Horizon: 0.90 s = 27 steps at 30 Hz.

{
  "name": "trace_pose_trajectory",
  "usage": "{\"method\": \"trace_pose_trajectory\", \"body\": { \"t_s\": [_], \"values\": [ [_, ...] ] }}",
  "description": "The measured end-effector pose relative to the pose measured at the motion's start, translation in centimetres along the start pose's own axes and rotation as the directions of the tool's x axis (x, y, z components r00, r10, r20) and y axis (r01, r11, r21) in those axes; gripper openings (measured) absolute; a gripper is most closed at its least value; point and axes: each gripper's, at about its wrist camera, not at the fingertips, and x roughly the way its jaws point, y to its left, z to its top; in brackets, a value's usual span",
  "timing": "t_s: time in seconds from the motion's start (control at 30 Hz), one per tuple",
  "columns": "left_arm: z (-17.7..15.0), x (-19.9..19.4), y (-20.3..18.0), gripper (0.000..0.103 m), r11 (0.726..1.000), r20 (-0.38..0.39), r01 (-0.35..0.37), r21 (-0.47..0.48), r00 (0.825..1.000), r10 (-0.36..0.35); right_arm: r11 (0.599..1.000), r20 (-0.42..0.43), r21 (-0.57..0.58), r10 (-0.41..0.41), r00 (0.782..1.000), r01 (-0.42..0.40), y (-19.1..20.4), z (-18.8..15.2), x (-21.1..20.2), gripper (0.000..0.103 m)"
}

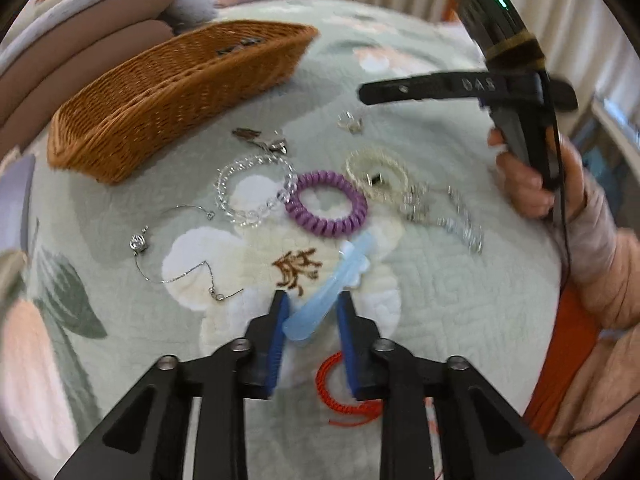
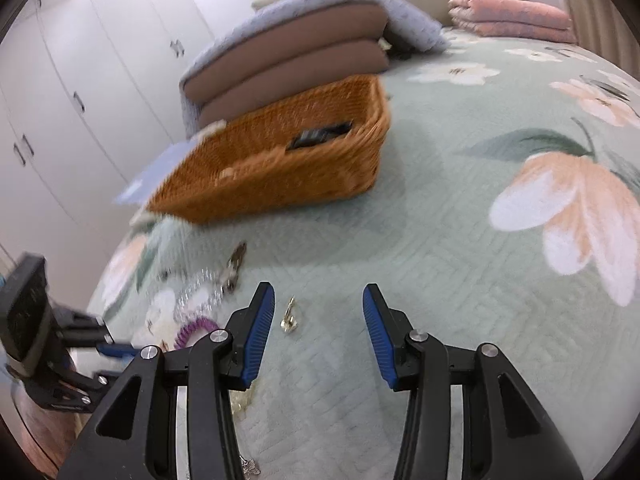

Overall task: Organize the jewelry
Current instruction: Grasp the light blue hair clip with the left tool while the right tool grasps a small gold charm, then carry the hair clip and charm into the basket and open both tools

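**Left gripper clamps a blue hair clip on the quilt**

We see a floral green quilt (image 1: 460, 300) strewn with jewelry. The left gripper (image 1: 312, 308) has its 2 blue pads pressed against a pale blue hair clip (image 1: 324, 292), which lies slanted between them. Just beyond it sit a purple spiral hair tie (image 1: 326, 204), a clear bead bracelet (image 1: 248, 188), a thin silver necklace (image 1: 176, 256) and a red cord (image 1: 344, 396) near the gripper's base. A woven basket (image 1: 172, 96) stands further back, left of the pile, with a dark item inside. The right gripper (image 2: 319, 322) hangs over bare quilt, jaws moderately apart and empty, a small gold earring (image 2: 289, 316) beside its left pad.
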Motion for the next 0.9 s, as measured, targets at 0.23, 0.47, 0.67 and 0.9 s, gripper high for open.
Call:
{"method": "trace_pose_trajectory", "body": {
  "t_s": [0.23,0.47,0.67,0.9],
  "values": [
    [-2.1,-0.2,0.0,0.022,0.985,0.131,0.026,-0.172,0.991,-0.004,0.999,-0.075,-0.040,0.013,0.997,-0.016,0.8,-0.3,1.5,0.050],
    [-1.4,0.2,0.7,0.022,0.975,0.139,0.072,-0.212,0.989,-0.043,0.942,-0.072,-0.285,-0.204,0.976,0.176,6.0,-1.7,3.8,0.039],
    [-0.9,0.4,-0.2,0.018,0.977,0.140,0.046,-0.210,0.990,-0.017,0.931,-0.052,-0.325,-0.197,0.979,0.170,6.7,-2.3,3.5,0.014],
    [-0.9,-0.5,-0.4,0.012,0.976,0.181,0.078,-0.205,0.983,-0.040,0.928,0.012,-0.337,-0.162,0.987,0.157,6.9,-2.4,1.9,0.014]
  ]
}}
